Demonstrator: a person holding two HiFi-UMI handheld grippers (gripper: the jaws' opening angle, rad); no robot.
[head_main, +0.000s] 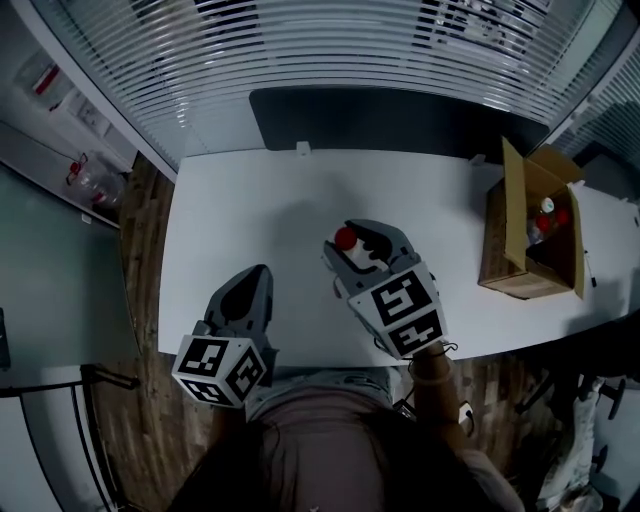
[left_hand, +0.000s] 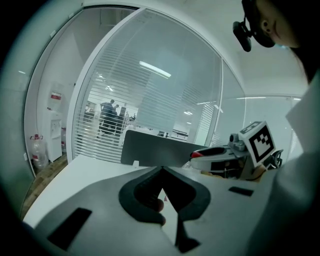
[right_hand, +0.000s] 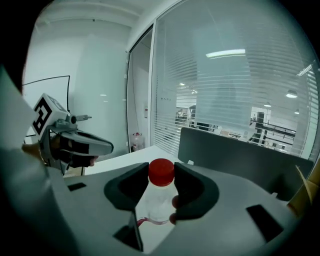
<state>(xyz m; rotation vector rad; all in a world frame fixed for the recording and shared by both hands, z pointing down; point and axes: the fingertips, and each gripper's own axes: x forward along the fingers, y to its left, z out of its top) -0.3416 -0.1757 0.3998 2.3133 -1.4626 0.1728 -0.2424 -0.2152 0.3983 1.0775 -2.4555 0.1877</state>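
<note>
- Two hand-held grippers work above the near half of the white table (head_main: 260, 195), each carrying a marker cube.
- Nearest, the left gripper (head_main: 261, 272) hovers at the table's near-left edge. Its jaws are clenched tip to tip with nothing between them, and it is apart from every object.
- Just beyond, the right gripper (head_main: 356, 240) has its jaws clamped on a clear bottle (right_hand: 158, 202), gripping it just below the red cap (head_main: 346, 238). The bottle stands upright over the table's middle. Whether its base touches the surface cannot be told.
- Handling note (a judgement): the grip sits high on the neck, so the body can swing below the jaws. Even pressure, a level gripper and slow travel suit this hold. The thin clear wall would probably dent if squeezed lower down.
- A cardboard box (head_main: 497, 245) stands at the table's right end, well apart from both grippers, with its flaps open. It holds several more bottles (head_main: 547, 212); their number is unclear.
- Farthest, a dark panel (head_main: 400, 120) runs along the table's far edge, with slatted blinds (head_main: 330, 45) behind it.
</note>
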